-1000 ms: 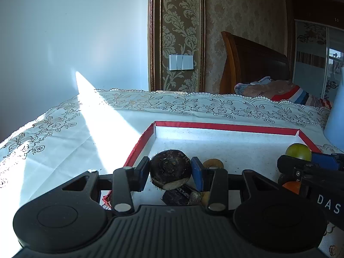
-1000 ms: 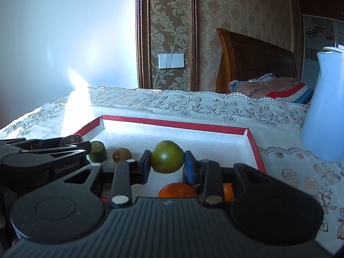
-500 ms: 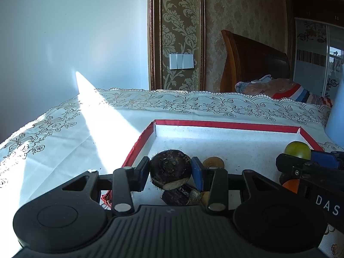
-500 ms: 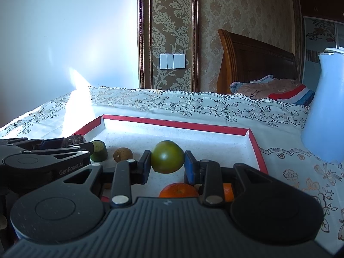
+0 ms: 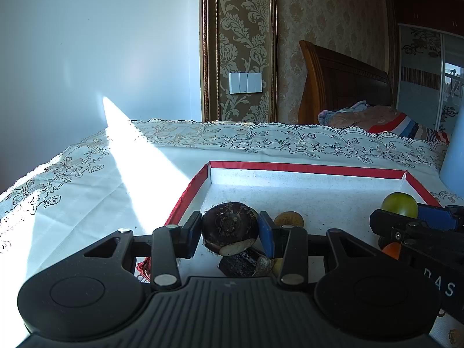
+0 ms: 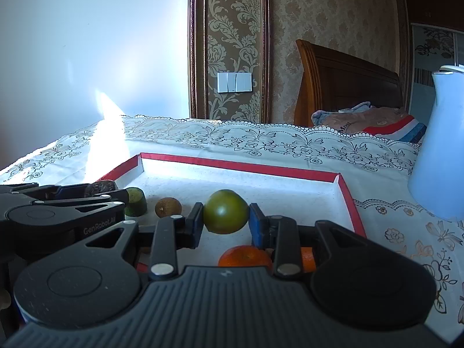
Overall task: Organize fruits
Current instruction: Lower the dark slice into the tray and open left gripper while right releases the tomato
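My left gripper (image 5: 229,230) has its jaws clenched on a dark, hairy round fruit (image 5: 229,228) w/ a pale cut patch underneath, held just above the red-rimmed tray (image 5: 304,168) near the tray's left wall. My right gripper (image 6: 224,216) has its jaws clamped on a green tomato-like fruit (image 6: 225,211), held over the tray's white floor, toward the tray's right half.

Rel. to the tray: 1 small brown round fruit (image 6: 168,207) sits on the floor inside it, left of the green one, and 1 green cut piece (image 6: 135,201) sits just left of that, next to my left gripper as the right cam sees it. 1 orange fruit (image 6: 245,256) lies at the tray's near edge, below my right jaws; a 2nd orange bit (image 6: 308,259) shows just right of it, mostly hidden. A dark chunk (image 5: 237,265) lies under my left jaws at the tray's near edge; can't tell what it is.

The tray rests on a table w/ a lace-pattern cloth (image 6: 261,145). A pale blue jug (image 6: 440,150) stands on the cloth, right of the tray, apart from it.
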